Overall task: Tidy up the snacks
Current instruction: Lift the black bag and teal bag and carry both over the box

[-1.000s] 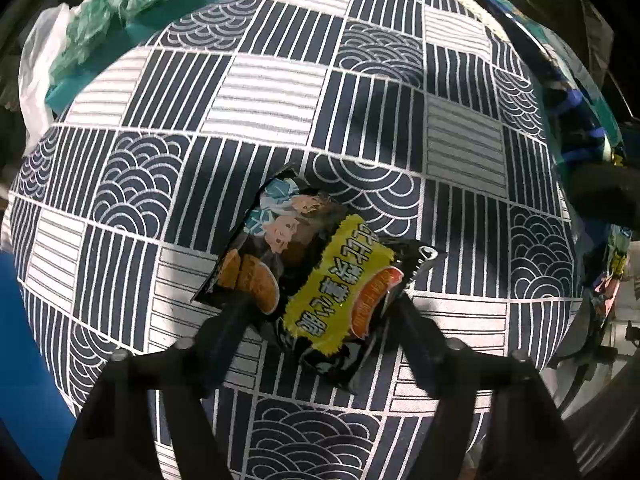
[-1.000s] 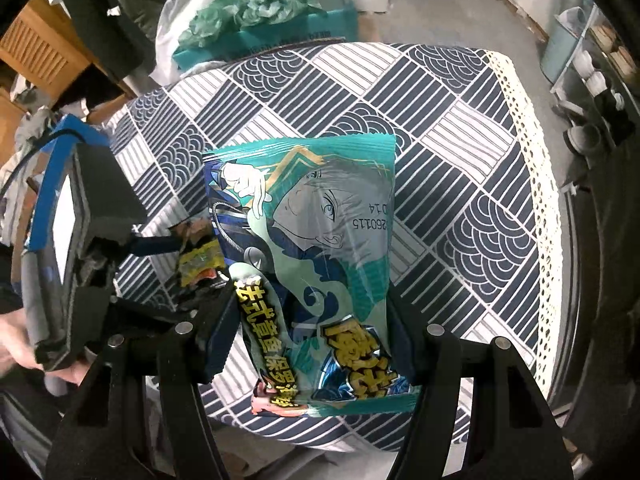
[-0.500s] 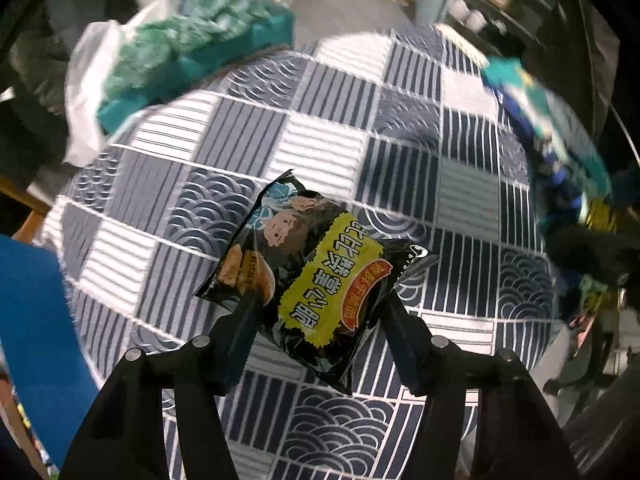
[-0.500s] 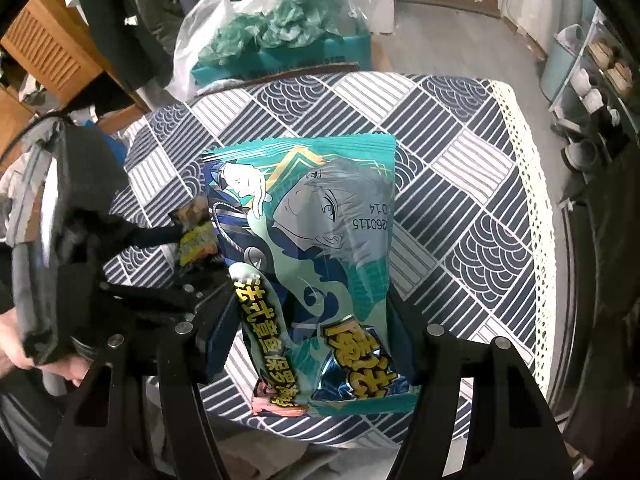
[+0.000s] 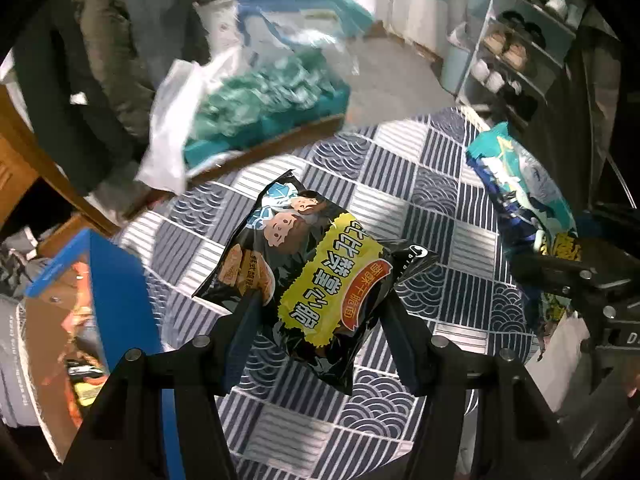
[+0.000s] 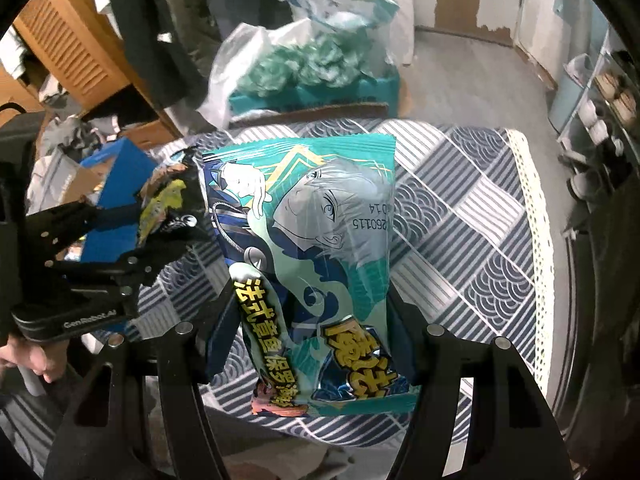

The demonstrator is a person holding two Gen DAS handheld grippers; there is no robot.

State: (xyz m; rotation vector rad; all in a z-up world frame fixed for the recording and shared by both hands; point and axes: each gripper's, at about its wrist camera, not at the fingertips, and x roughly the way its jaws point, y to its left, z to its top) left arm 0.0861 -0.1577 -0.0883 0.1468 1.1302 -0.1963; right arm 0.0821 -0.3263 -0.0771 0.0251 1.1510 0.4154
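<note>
My left gripper (image 5: 320, 300) is shut on a black snack bag (image 5: 312, 264) with a yellow label and cartoon faces, held in the air above the patterned tablecloth (image 5: 440, 200). In the right wrist view the same black bag (image 6: 168, 200) sits at the left in the left gripper (image 6: 160, 240). A tall teal snack bag (image 6: 320, 240) with an anime figure is pinched near its lower end by my right gripper (image 6: 312, 304), which is shut on it. That teal bag (image 5: 520, 184) also shows at the right edge of the left wrist view.
An open blue box (image 5: 116, 280) with orange packets inside stands beside the table's left edge. Behind the table lie a white plastic bag with green contents (image 5: 260, 96) and a teal carton. A shelf with cups (image 5: 512, 52) is at the far right. A hand (image 6: 24, 356) grips the left tool.
Both grippers have risen from the table with their bags still held. The left view has swung up and back, bringing the blue box and the room behind into sight.
</note>
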